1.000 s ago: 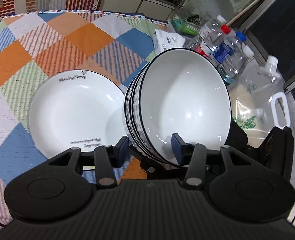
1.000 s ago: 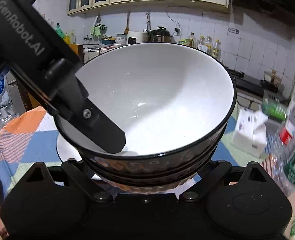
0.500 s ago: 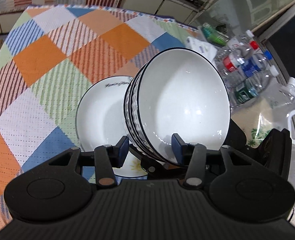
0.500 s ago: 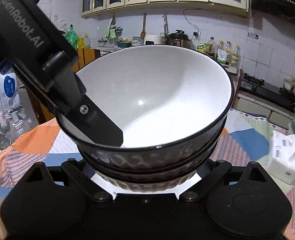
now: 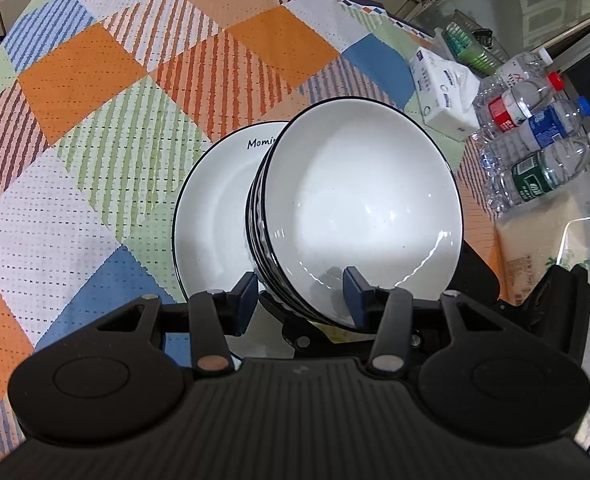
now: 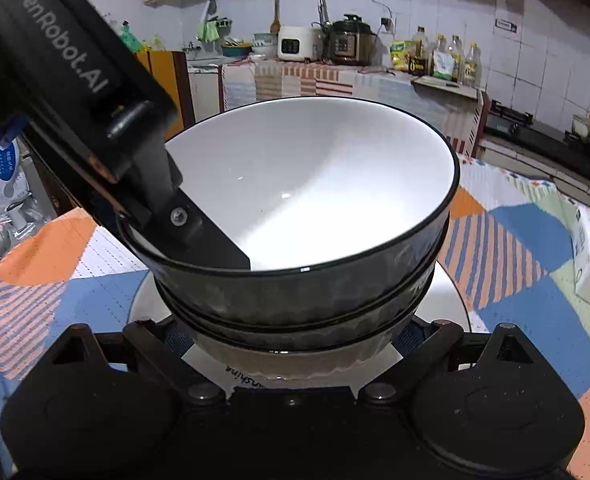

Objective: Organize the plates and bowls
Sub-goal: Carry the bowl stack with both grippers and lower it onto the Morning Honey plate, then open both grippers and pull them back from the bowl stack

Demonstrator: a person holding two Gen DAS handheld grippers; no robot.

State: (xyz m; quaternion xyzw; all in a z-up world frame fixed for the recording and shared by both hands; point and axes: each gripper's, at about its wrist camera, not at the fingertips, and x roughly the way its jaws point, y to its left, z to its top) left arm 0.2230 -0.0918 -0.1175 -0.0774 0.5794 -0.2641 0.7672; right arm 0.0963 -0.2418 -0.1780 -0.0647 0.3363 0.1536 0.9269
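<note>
A stack of bowls is grasped at its rim by the left gripper and underneath by the right gripper, above the plate.

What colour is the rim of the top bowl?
Black, a thin line around the white top bowl; clearest in the right wrist view.

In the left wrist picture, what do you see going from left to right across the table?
Checked tablecloth → white plate → stack of bowls → tissue pack → water bottles.
</note>
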